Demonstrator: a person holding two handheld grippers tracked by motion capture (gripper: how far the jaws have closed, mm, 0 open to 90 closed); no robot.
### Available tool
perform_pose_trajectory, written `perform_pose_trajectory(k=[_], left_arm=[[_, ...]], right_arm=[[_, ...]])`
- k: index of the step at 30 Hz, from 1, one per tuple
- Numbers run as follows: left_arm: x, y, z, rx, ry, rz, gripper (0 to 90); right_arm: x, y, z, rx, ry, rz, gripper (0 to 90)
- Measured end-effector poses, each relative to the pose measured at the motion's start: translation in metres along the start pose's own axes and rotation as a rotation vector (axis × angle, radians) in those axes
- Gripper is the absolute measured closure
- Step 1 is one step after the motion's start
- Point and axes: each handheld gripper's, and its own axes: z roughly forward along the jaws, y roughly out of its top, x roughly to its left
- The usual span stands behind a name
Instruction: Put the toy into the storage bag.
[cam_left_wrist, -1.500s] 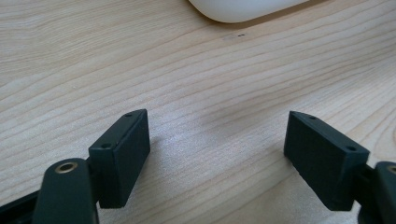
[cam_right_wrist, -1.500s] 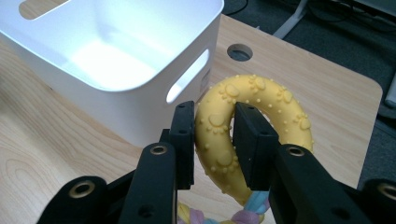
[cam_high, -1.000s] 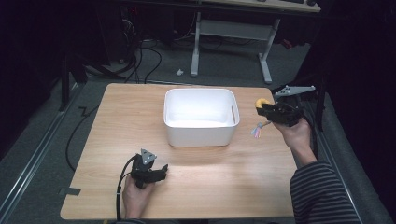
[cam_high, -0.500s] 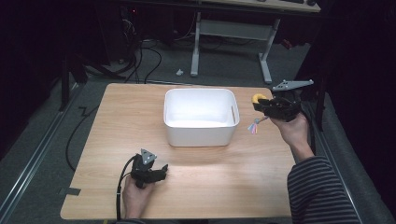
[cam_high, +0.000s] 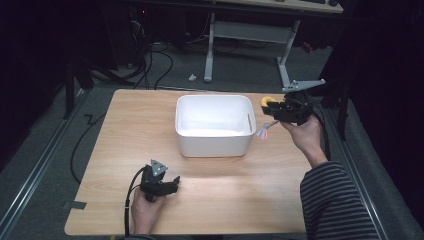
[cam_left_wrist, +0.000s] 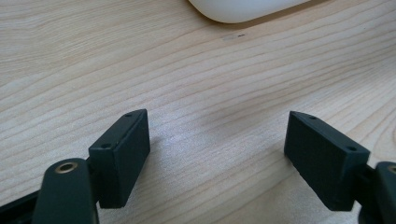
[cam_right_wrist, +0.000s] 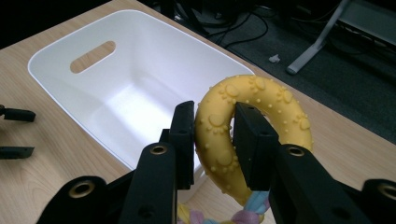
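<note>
A yellow knobbly ring toy (cam_right_wrist: 252, 112) with a pastel rope tail (cam_high: 263, 131) hangs in the air at the right end of the white tub (cam_high: 214, 125). My right gripper (cam_right_wrist: 213, 135) is shut on the ring's band, one jaw through its hole; it also shows in the high view (cam_high: 272, 107). The tub (cam_right_wrist: 116, 79) is bare inside, with a handle slot in its far wall. My left gripper (cam_high: 172, 186) rests on the table near the front edge; its jaws (cam_left_wrist: 217, 154) stand wide apart over bare wood with nothing between them.
The wooden table (cam_high: 125, 130) has open room left of and in front of the tub. Cables (cam_high: 155, 60) and a desk's grey legs (cam_high: 285, 55) stand on the floor beyond the far edge. A striped sleeve (cam_high: 335, 200) comes in at bottom right.
My right gripper has lifted the ring toy a little and carried it towards the tub's right end. The left gripper has stayed put.
</note>
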Motion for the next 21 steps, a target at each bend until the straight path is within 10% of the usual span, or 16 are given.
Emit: perform_pose_trajectory(k=[21], left_arm=[[0.0,0.0,0.0,0.004,0.004,0.007,22.7]], right_arm=[[0.03,0.033,0.031,0.012,0.035,-0.039,70.2]])
